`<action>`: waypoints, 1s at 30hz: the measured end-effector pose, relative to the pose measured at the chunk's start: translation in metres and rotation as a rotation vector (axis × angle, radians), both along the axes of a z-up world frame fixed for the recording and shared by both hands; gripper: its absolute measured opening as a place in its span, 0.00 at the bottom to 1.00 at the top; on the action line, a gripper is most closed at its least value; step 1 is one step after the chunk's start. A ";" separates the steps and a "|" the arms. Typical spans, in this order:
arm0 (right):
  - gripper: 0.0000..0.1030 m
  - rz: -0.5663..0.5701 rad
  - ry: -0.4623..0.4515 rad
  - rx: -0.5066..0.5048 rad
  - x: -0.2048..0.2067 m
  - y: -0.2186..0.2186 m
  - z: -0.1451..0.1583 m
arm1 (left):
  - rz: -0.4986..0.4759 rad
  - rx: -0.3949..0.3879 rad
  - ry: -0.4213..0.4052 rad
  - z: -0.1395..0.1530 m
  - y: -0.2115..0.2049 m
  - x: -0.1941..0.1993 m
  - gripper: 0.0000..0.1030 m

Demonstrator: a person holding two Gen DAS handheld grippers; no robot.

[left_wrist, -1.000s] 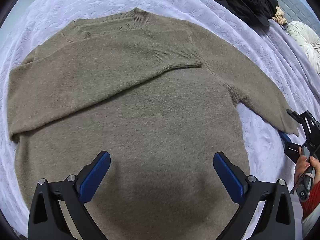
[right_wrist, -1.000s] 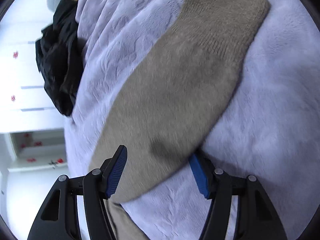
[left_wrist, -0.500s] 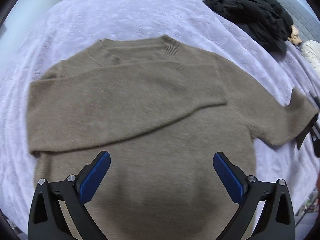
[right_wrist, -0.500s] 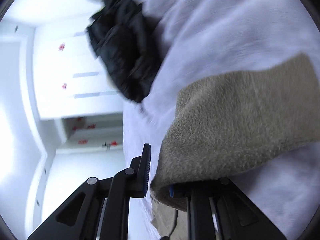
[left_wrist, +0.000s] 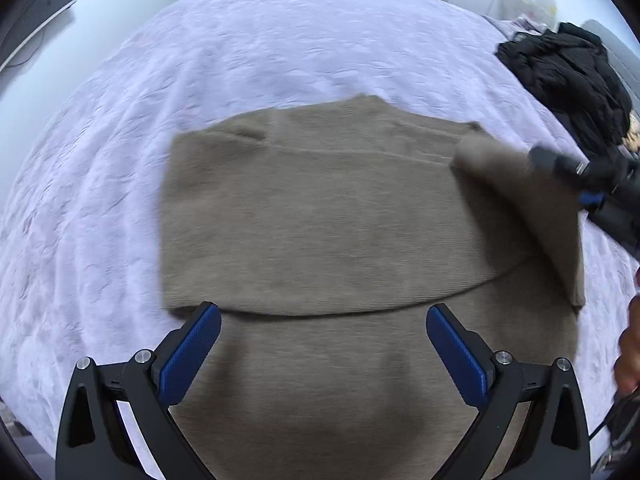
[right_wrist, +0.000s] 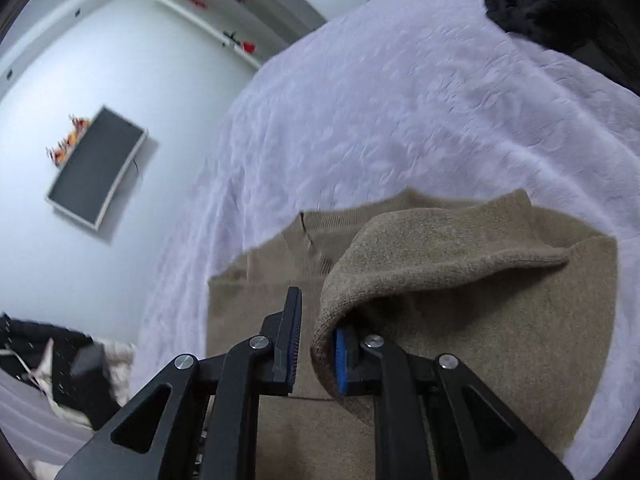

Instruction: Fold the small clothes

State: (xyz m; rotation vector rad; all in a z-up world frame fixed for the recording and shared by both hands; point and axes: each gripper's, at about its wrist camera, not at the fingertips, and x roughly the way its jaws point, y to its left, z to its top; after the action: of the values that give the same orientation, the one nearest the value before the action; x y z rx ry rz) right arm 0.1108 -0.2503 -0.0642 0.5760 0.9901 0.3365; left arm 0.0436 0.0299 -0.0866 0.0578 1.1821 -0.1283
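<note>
Here the brown sweater (left_wrist: 320,232) lies flat on the lavender bedspread (left_wrist: 280,40). The left gripper (left_wrist: 322,344) hovers above its hem, jaws spread wide. The right gripper (right_wrist: 316,354) has the sleeve (right_wrist: 420,256) draped over one finger, jaws narrowly parted.

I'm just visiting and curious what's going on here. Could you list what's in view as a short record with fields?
surface: lavender bedspread
garment: brown sweater, lying flat, one sleeve folded across the body
other sleeve: sleeve, lifted over the sweater body
left gripper: open, above the sweater hem, holding nothing
right gripper: sleeve edge draped over one finger; jaws narrowly apart, grip unclear
aside: black clothes on the bed's far right
</note>
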 end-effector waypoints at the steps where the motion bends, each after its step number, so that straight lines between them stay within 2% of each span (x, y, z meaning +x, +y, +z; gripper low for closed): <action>1: 0.18 0.026 0.035 -0.038 -0.001 0.019 -0.013 | 0.014 0.006 0.005 -0.004 0.009 0.002 1.00; 3: 0.19 0.046 0.125 -0.083 0.002 0.045 -0.041 | 0.036 0.009 0.013 -0.010 0.023 0.006 1.00; 4: 0.32 0.043 0.169 -0.100 0.003 0.050 -0.052 | 0.043 0.008 0.020 -0.013 0.028 0.008 1.00; 5: 0.39 0.036 0.204 -0.109 0.003 0.054 -0.062 | 0.049 0.004 0.030 -0.017 0.033 0.011 1.00; 6: 0.54 0.022 0.215 -0.090 -0.001 0.054 -0.069 | 0.050 -0.006 0.040 -0.019 0.036 0.014 1.00; 7: 0.59 0.005 0.206 -0.059 -0.007 0.051 -0.070 | 0.049 -0.016 0.043 -0.021 0.039 0.015 1.00; 9: 0.59 -0.058 0.206 -0.019 -0.013 0.042 -0.065 | 0.038 -0.027 0.036 -0.020 0.042 0.016 1.00; 13: 0.59 -0.287 0.192 0.129 -0.023 -0.003 -0.056 | 0.018 -0.060 0.031 -0.017 0.044 0.017 1.00; 14: 0.58 -0.337 0.194 0.177 -0.022 -0.013 -0.058 | 0.014 -0.069 0.028 -0.016 0.045 0.017 1.00; 15: 0.47 -0.378 0.208 0.230 -0.016 -0.022 -0.062 | 0.012 -0.071 0.025 -0.014 0.047 0.018 1.00; 16: 0.22 -0.394 0.224 0.259 -0.011 -0.026 -0.067 | 0.010 -0.071 0.023 -0.013 0.049 0.019 1.00; 17: 0.10 -0.394 0.230 0.267 -0.005 -0.026 -0.069 | 0.011 -0.069 0.021 -0.012 0.051 0.019 1.00; 18: 0.07 -0.382 0.219 0.248 -0.001 -0.021 -0.067 | 0.014 -0.066 0.017 -0.011 0.054 0.019 1.00; 20: 0.06 -0.299 0.136 0.177 0.005 -0.004 -0.049 | 0.021 -0.063 0.005 -0.009 0.061 0.016 1.00; 22: 0.06 -0.145 0.046 0.071 0.013 0.030 -0.027 | 0.030 -0.061 -0.004 -0.008 0.071 0.014 1.00; 24: 0.06 0.044 -0.005 -0.095 0.016 0.075 -0.014 | 0.049 -0.063 -0.001 -0.008 0.086 0.013 1.00; 27: 0.06 0.248 -0.035 -0.330 0.003 0.132 -0.022 | 0.080 -0.055 -0.005 -0.009 0.103 0.013 1.00; 30: 0.10 0.393 -0.030 -0.475 -0.012 0.165 -0.038 | 0.084 -0.058 -0.004 -0.011 0.114 0.015 1.00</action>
State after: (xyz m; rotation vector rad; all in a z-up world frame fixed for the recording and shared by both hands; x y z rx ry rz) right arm 0.0993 -0.0850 -0.1024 -0.0584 1.1069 0.4376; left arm 0.0582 0.1439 -0.0972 -0.0426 1.1743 -0.0879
